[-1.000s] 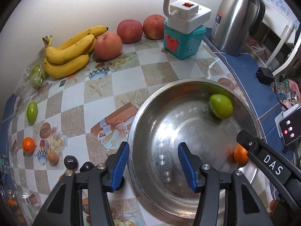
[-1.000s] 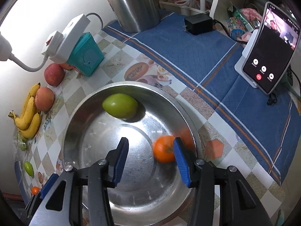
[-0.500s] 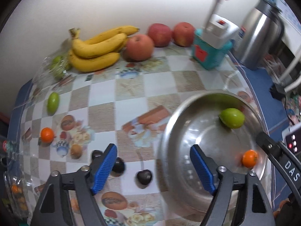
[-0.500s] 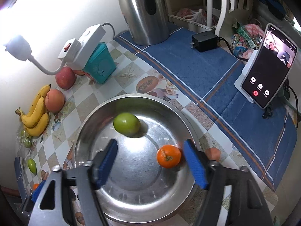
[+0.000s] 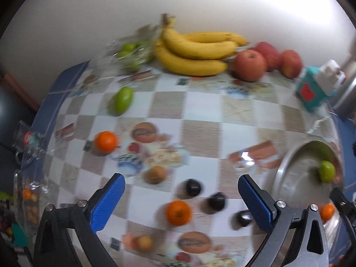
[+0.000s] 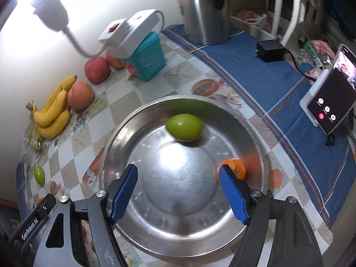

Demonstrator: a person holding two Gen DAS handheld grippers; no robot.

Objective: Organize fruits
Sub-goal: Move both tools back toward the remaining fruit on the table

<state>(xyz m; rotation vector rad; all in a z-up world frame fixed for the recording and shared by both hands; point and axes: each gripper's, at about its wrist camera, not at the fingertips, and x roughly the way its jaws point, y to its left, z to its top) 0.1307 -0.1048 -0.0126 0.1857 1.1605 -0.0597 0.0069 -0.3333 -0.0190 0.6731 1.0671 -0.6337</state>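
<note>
Left gripper (image 5: 181,188) is wide open, holding nothing, hovering over the checkered worktop (image 5: 200,102) with loose fruit below it. Right between its fingers and slightly ahead lies an orange (image 5: 178,212); three dark round fruits (image 5: 194,187) sit just beside it toward the right finger, and a brownish one (image 5: 155,174) just beyond. Further out to the left are a second orange (image 5: 106,141) and a green fruit (image 5: 123,99), long axis tilted up-right. Bananas (image 5: 195,53) and apples (image 5: 251,65) line the wall, well apart from the gripper. Right gripper (image 6: 178,190) is also open and empty, poised over the steel bowl (image 6: 224,235). Bowl already holds a green fruit (image 6: 184,127) at the far side and an orange (image 6: 238,169) touching the right finger's tip area, partly hidden. Likely next step: left gripper takes the near orange, since it lies almost centred between its fingers and round, so no axis alignment needed; the bowl lies to its right. Left view is motion-blurred, so fine contact is unclear.
</note>
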